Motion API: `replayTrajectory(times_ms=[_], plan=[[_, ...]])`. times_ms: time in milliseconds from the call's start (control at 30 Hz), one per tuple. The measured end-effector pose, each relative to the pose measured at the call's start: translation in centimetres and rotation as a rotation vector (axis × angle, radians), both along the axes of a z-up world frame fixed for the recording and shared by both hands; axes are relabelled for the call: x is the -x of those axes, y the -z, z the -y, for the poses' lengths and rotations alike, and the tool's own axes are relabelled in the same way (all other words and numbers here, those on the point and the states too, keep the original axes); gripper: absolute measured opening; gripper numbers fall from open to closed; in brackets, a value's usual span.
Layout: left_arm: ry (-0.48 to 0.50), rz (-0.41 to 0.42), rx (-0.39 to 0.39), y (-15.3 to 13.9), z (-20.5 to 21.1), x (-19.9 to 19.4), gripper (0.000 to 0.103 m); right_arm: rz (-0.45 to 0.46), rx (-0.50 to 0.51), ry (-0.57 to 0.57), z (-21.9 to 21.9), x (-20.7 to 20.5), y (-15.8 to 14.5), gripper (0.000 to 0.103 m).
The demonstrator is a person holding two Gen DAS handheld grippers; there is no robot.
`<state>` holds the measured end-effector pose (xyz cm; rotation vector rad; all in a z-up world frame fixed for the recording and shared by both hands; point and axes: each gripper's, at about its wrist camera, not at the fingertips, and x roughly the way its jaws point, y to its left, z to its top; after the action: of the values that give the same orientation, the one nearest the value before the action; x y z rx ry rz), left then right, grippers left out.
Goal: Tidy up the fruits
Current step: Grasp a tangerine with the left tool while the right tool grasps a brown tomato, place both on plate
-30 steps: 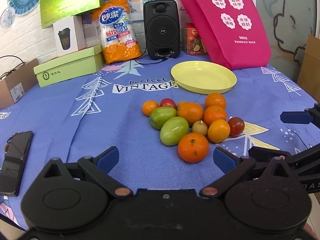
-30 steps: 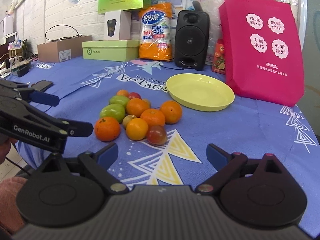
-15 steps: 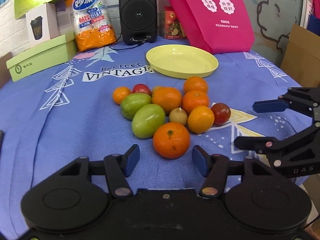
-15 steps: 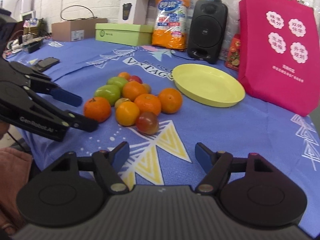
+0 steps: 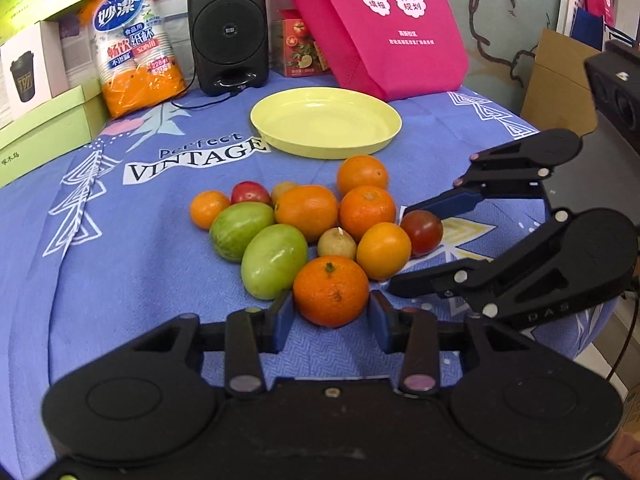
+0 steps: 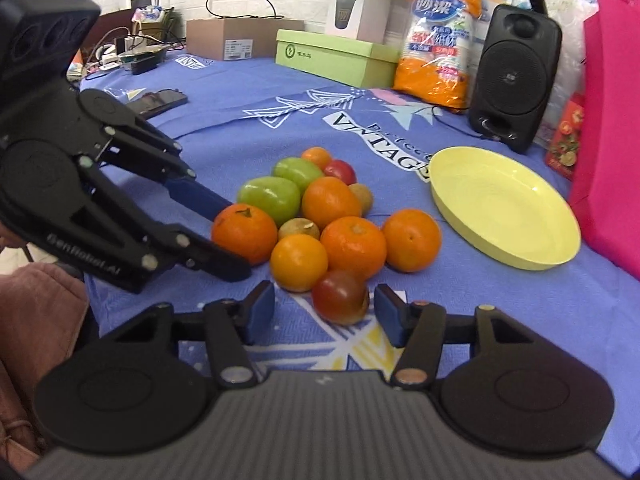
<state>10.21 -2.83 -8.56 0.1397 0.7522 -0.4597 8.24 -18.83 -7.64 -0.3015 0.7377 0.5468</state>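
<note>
— What does the black plastic left gripper (image 5: pixel 330 320) look like?
— It has two flat round discs at the base, angular link bars, and blue rectangular pads (image 5: pixel 282 316) on the fingers. One round pivot cap (image 5: pixel 244 382) is silvery and its twin is pinkish. In the right wrist view its side reads "GenRobot.AI" in pale letters, with small silver screw heads along the links.
— And the black plastic right gripper (image 6: pixel 324 312)?
— Same build and same blue pads, with one silver cap and one copper-coloured. A grey ribbed panel (image 6: pixel 320 432) covers its body. Its side shows "DAS" in faint letters.
— Anything of the person?
— Dusty-pink fabric clothing (image 6: pixel 36 320), lower left.
</note>
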Motion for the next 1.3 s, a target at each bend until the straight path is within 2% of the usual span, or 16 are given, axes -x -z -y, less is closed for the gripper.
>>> replayTrajectory(times_ms=[133,200,233,633,933,1133,1300], plan=[[-0.008,0.001,0.021,0.0,-0.2,0.1,0.038,-0.018,-0.025,-0.015,0.2,0.0,0.0,0.043],[-0.014,0.004,0.028,-0.1,-0.3,0.4,0.038,-0.019,-0.030,-0.009,0.2,0.2,-0.1,0.028],[-0.014,0.008,0.027,-0.2,-0.2,0.5,0.038,-0.017,-0.029,-0.007,0.2,0.5,-0.2,0.026],[-0.047,0.023,0.012,-0.9,-0.4,2.1,0.037,0.008,-0.026,0.088,0.5,2.2,-0.8,0.026],[-0.040,0.079,0.012,-3.1,-0.2,3.1,0.038,0.036,-0.042,0.138,1.3,3.3,-2.1,0.026],[-0.032,0.107,0.008,-4.5,0.3,1.9,0.038,0.066,-0.056,0.194,2.2,2.7,-3.2,0.026],[-0.049,0.139,0.020,-6.2,0.9,-1.2,0.038,0.116,-0.066,0.258,2.6,0.6,-4.4,0.026]])
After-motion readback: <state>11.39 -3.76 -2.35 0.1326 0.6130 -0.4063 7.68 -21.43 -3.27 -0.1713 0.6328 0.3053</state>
